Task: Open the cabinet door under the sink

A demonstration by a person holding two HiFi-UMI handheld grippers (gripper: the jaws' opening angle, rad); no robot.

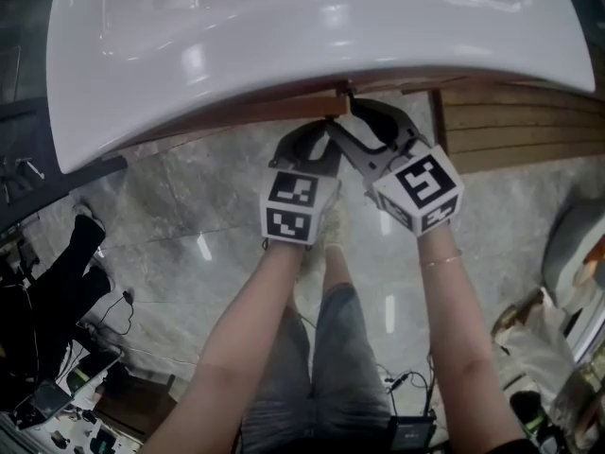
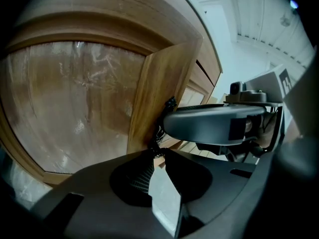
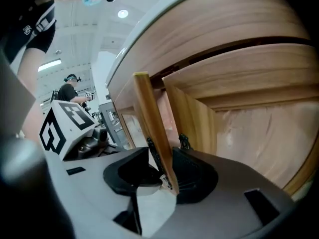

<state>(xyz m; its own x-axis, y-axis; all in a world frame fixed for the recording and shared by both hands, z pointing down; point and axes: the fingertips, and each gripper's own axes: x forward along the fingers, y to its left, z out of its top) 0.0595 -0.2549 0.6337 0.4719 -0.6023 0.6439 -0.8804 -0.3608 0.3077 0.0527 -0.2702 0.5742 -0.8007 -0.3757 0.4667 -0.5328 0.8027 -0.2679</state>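
Since the cabinet door (image 2: 160, 91) under the sink (image 1: 284, 26) already stands ajar, its free edge swung outward, what remains, as I judge it, is to carry it wider. The left claw (image 2: 157, 152) is clenched on that thin wooden edge, so it should do the pulling. Draw outward along the arc the door swings on rather than straight back, letting the wrist turn with the panel so the pads do not twist off. The right claw (image 3: 167, 153) is released, its jaws standing either side of the door's edge without pinching. It is best drawn clear, or it may block the swing. Keep both below the sink's rim.
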